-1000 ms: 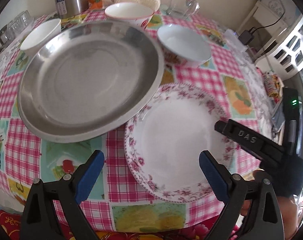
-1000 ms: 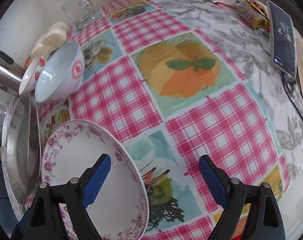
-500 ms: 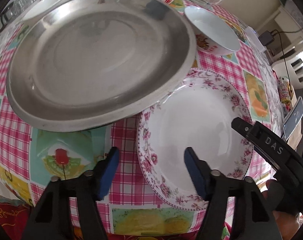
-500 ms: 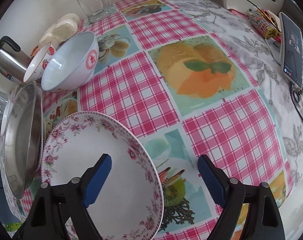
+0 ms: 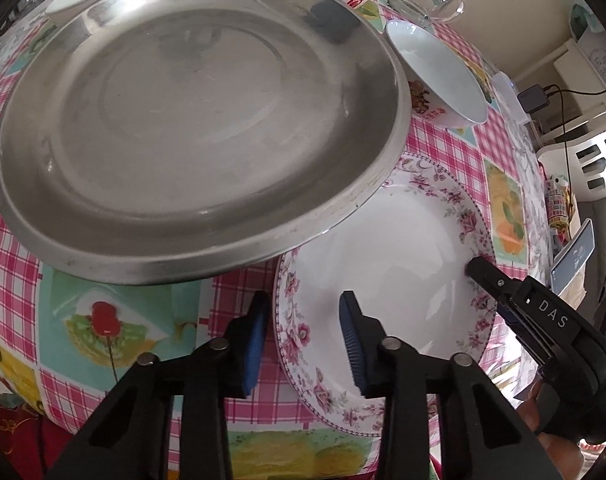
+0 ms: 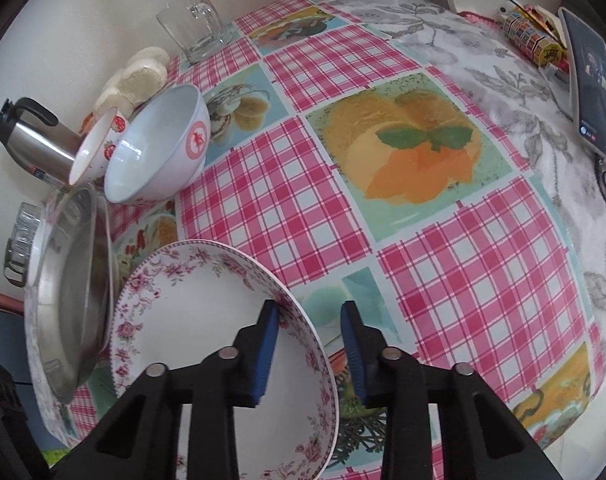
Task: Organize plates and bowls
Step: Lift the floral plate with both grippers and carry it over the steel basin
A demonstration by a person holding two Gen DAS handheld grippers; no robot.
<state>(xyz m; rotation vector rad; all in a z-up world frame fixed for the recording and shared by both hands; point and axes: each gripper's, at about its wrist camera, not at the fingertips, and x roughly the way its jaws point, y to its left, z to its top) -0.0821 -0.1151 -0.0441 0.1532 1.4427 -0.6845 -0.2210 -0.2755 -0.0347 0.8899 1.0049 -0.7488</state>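
on the checked tablecloth [image 6: 271, 208], a floral plate [image 5: 387, 264] lies at the steel plate's [image 5: 191, 120] four o'clock; left gripper [image 5: 303, 332] and right gripper [image 6: 309, 340], jaws just closing, straddle opposite rims, neither visibly clamped.

My left wrist camera is looking steeply down along my left gripper [image 5: 305, 336], sitting close over the near table edge and facing the steel tray [image 5: 191, 120]. My right wrist camera is peering down past my right gripper [image 6: 309, 340] from the opposite side, facing out across the checked tablecloth [image 6: 383, 208]. Both are sharing the floral plate [image 5: 403, 248] [image 6: 195, 320], the tray and the bowls.
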